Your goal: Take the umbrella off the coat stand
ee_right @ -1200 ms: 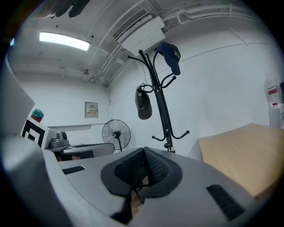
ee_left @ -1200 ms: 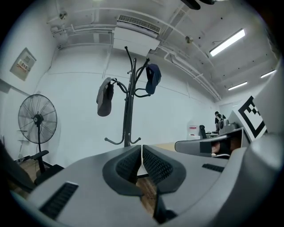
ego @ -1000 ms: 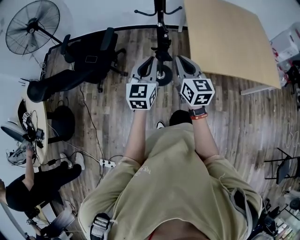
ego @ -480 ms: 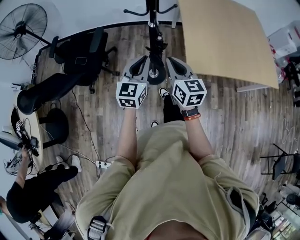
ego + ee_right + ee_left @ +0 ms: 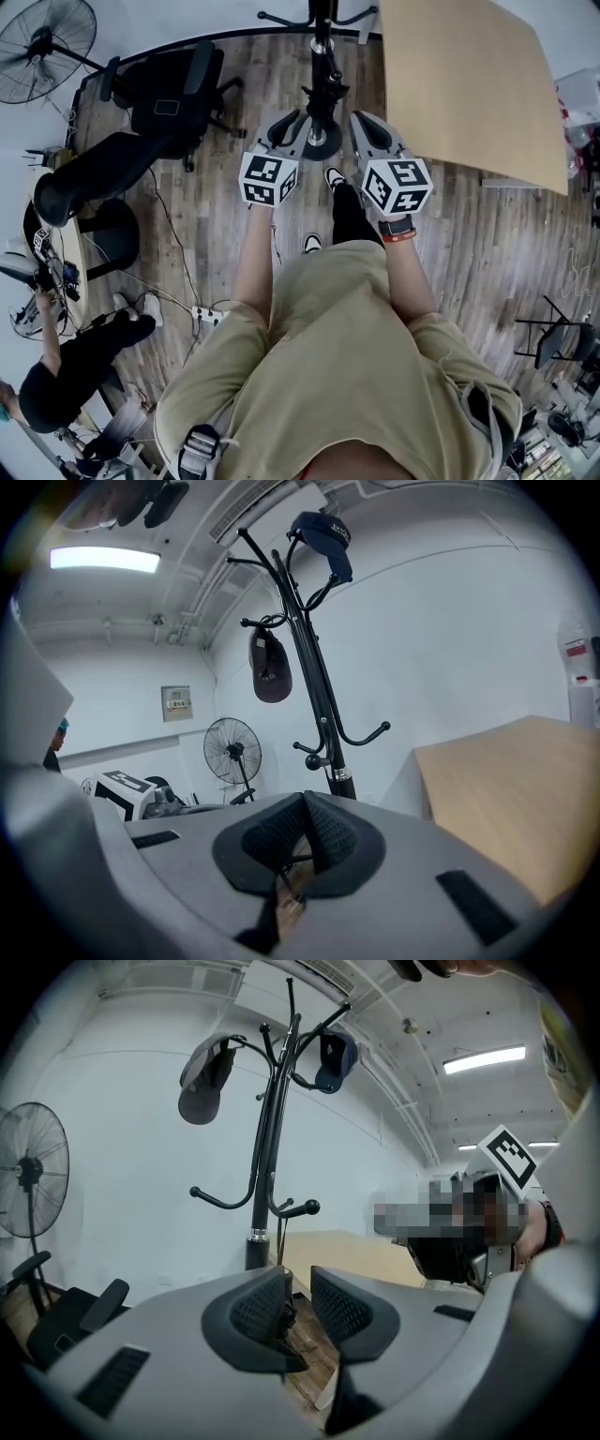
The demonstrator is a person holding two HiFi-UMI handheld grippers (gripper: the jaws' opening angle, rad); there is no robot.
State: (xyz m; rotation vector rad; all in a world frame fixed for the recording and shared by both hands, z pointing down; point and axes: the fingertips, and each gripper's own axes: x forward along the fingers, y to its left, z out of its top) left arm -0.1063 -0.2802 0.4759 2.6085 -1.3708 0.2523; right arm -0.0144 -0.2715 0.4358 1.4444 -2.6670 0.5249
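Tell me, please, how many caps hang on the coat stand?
2. In the left gripper view, a grey cap hangs high on the coat stand's left, a dark blue cap on its right; none seems hidden.

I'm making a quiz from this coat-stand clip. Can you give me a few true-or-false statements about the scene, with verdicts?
1. Two caps hang on the stand. True.
2. The fan hangs on the stand. False: it stands on the floor, off to one side of the stand.
3. The right tongs are shut with nothing held. True.
4. The left tongs grip a cap. False: their jaws have just been opening and stand slightly apart, with nothing between them. Both caps are still up on the stand.
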